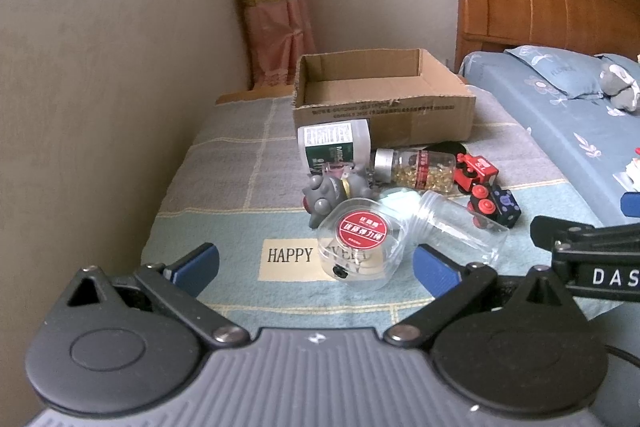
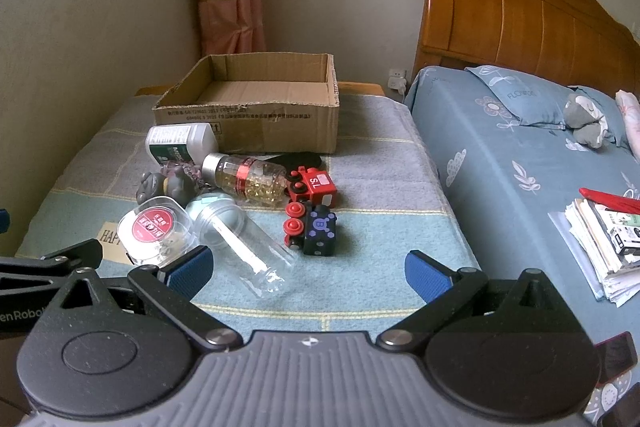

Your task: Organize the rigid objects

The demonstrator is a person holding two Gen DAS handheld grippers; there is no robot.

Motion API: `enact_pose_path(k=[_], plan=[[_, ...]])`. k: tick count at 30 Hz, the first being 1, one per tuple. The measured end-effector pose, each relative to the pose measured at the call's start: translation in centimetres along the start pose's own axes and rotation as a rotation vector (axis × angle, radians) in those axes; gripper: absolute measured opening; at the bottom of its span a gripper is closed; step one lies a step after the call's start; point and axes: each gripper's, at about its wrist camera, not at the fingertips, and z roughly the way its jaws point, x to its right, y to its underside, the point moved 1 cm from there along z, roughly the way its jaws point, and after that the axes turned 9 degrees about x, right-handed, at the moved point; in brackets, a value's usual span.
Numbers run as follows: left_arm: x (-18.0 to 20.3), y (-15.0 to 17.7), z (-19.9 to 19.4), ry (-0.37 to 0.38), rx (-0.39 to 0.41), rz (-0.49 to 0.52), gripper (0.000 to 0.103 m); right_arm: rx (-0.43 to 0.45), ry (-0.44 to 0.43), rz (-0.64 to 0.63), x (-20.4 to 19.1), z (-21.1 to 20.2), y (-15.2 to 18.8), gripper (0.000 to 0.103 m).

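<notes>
An open cardboard box (image 1: 384,115) (image 2: 256,119) stands at the back of a blanket-covered table. In front of it lie a white bottle (image 1: 334,143) (image 2: 182,141), a capsule bottle (image 1: 416,169) (image 2: 248,179), a grey toy figure (image 1: 332,193) (image 2: 166,185), a round clear case with a red label (image 1: 360,243) (image 2: 154,233), an empty clear jar (image 1: 460,227) (image 2: 244,251) and a red and black toy train (image 1: 486,189) (image 2: 312,211). My left gripper (image 1: 316,267) is open, just short of the clear case. My right gripper (image 2: 308,275) is open, nearer than the jar and train.
A bed with blue bedding (image 2: 500,155) and a wooden headboard (image 2: 520,11) runs along the right. Papers (image 2: 604,243) lie on the bed. A wall (image 1: 100,87) borders the table on the left, with a curtain (image 1: 276,7) behind.
</notes>
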Motion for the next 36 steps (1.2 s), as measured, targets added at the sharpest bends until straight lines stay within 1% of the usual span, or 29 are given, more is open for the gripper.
enact_pose_path(k=[8,14,19,23,26,30,32,36], plan=[[-0.1,-0.1,0.0,0.013,0.005,0.009,0.102,0.007,-0.010,-0.005,0.1,0.0,-0.1,0.103],[0.0,-0.3,0.2,0.030,0.010,0.041,0.102,0.011,-0.026,-0.018,-0.1,0.2,-0.4,0.103],[-0.1,-0.5,0.6,0.072,0.021,0.059,0.102,0.040,-0.063,-0.036,0.3,0.2,-0.7,0.103],[-0.2,-0.4,1.3,0.112,0.028,0.108,0.102,0.081,-0.114,-0.068,1.1,0.1,-0.9,0.103],[-0.4,0.1,2.5,0.149,0.004,0.141,0.102,0.101,-0.154,-0.094,1.7,0.4,-0.9,0.103],[-0.7,1.1,4.3,0.193,-0.034,0.164,0.102,0.096,-0.168,-0.147,2.4,1.3,-0.5,0.103],[-0.7,1.7,5.1,0.230,-0.048,0.178,0.102,0.080,-0.177,-0.175,2.6,2.0,-0.1,0.103],[-0.4,2.9,7.2,0.279,-0.087,0.186,0.102,0.027,-0.181,-0.204,3.5,3.6,1.2,0.103]])
